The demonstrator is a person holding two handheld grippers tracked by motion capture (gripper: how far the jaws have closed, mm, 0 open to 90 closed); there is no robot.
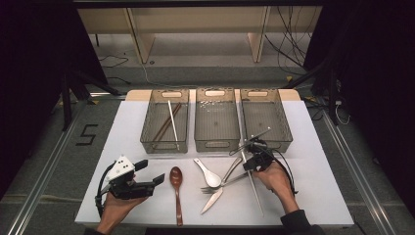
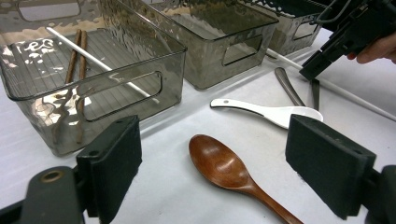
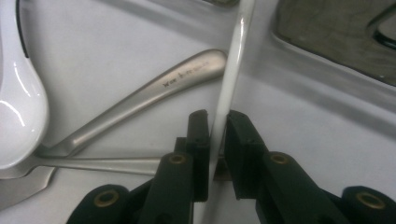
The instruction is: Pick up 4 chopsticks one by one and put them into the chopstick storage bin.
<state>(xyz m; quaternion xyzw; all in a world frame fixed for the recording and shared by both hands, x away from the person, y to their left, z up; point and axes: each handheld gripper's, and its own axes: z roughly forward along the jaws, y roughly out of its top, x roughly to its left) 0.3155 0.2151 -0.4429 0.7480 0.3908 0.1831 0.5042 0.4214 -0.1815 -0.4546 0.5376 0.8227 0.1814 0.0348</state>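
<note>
One white chopstick (image 3: 229,70) lies on the surface (image 1: 313,186) before the right bin (image 1: 264,117) — the right gripper (image 3: 217,128) has its fingers nearly closed around it. The left gripper (image 2: 212,168) hangs wide open, holding nothing, over the wooden spoon (image 2: 224,170).

A white-topped table (image 1: 313,196) is standing at the centre of the high view, its wooden edge showing at 12 o'clock. Grey carpeted floor (image 1: 54,166) is surrounding it, bearing a taped numeral 5 (image 1: 87,134) at 9 o'clock. Metal floor rails (image 1: 41,181) are running along both sides. A pale wooden shelf frame (image 1: 195,29) is standing at 12 o'clock, with black cables (image 1: 293,44) trailing at 1 o'clock. Dark curtains (image 1: 29,73) are closing off both flanks.
</note>
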